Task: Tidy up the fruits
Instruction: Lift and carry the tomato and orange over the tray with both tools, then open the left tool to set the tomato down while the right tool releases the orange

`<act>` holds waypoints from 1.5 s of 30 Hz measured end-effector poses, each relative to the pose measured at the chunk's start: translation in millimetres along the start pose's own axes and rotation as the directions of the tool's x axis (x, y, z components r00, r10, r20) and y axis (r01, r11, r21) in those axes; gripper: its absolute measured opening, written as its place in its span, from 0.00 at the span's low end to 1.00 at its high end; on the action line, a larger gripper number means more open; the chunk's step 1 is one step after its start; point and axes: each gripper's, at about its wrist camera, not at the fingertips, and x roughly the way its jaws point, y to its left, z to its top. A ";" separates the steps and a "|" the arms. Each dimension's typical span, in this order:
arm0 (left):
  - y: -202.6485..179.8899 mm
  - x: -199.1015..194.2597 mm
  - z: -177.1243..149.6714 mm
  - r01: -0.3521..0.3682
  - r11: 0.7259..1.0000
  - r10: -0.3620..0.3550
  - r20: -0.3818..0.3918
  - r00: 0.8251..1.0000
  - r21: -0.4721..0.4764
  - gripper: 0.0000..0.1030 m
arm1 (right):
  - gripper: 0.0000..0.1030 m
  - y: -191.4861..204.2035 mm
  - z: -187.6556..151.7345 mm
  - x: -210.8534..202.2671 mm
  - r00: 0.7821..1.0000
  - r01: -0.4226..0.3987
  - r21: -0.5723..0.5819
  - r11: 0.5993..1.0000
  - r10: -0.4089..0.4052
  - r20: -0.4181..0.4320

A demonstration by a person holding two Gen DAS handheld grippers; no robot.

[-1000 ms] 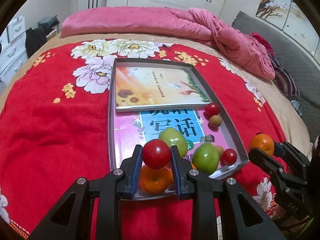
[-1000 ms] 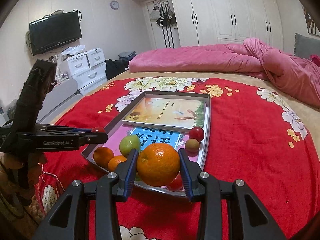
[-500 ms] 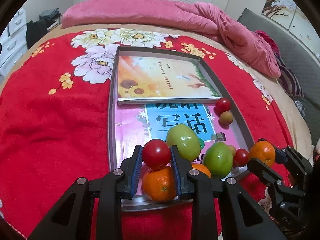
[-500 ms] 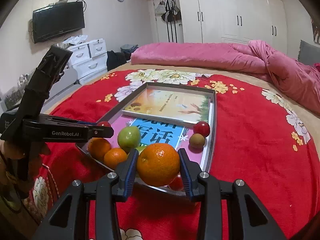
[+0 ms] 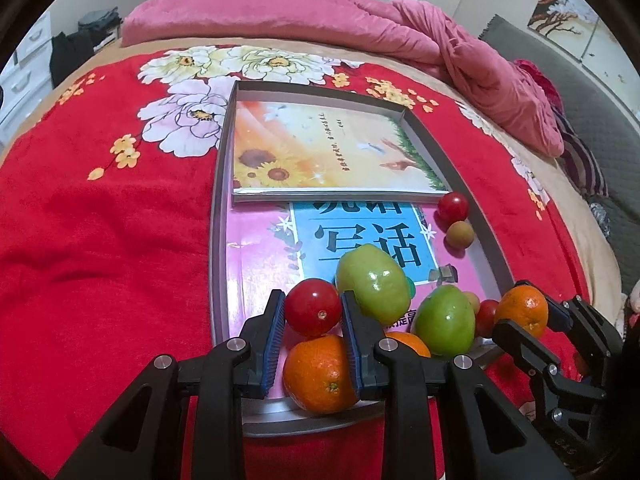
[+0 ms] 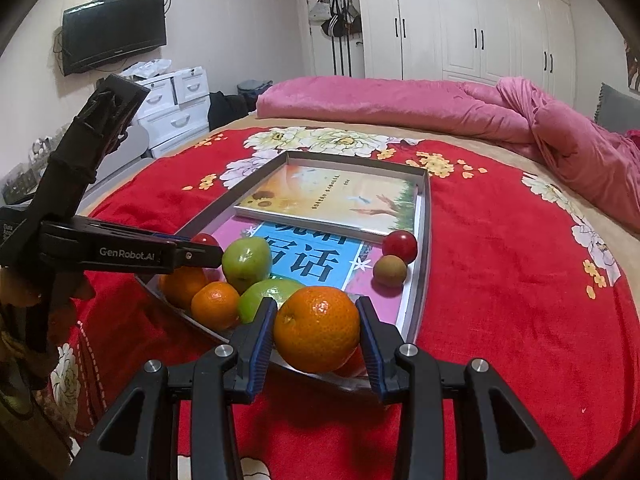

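Both tools moved in over the tray (image 5: 218, 184) near end. Left tool (image 5: 313, 316) clamped on red tomato (image 5: 312, 307), right tool (image 6: 318, 330) clamped on orange (image 6: 317, 328). Six-plus fruits already in the tray; I've these two left to drop.

Left wrist view: looking forward along its fingers (image 5: 276, 340) from close above the near edge of the tray (image 5: 218, 216), facing the bed's (image 5: 100, 220) far edge and the pink duvet (image 5: 320, 12). Right wrist view: sitting lower at the tray's (image 6: 424, 240) near right corner, angling leftward toward the wardrobe (image 6: 460, 20). Sharing the tray, the books (image 5: 320, 152) (image 6: 328, 196), and each other's gripper.
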 end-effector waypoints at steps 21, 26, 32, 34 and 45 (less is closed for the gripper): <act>-1.2 1.9 -1.1 -0.010 1.000 0.011 -0.007 1.000 0.013 0.28 | 0.40 2.4 -3.9 10.3 1.000 -0.019 -0.008 1.000 0.018 -0.017; -1.0 1.3 -0.8 -0.009 1.000 0.009 -0.007 1.000 0.013 0.28 | 0.41 2.9 -5.0 2.5 1.000 -0.012 -0.015 1.000 0.012 0.004; -1.8 0.6 -1.3 -0.010 1.000 0.010 -0.008 1.000 0.018 0.28 | 0.53 9.9 -5.6 -12.7 0.999 -0.023 -0.047 0.999 0.025 0.047; -1.6 0.4 -1.8 -0.009 1.000 0.009 -0.008 1.000 0.018 0.28 | 0.53 12.5 -6.0 -12.2 0.999 -0.032 -0.058 0.998 0.034 0.042; 1.2 -0.1 -2.5 -0.004 1.000 0.004 -0.019 1.000 0.003 0.33 | 0.57 17.8 -8.9 -9.2 0.999 -0.019 -0.083 0.996 0.022 0.035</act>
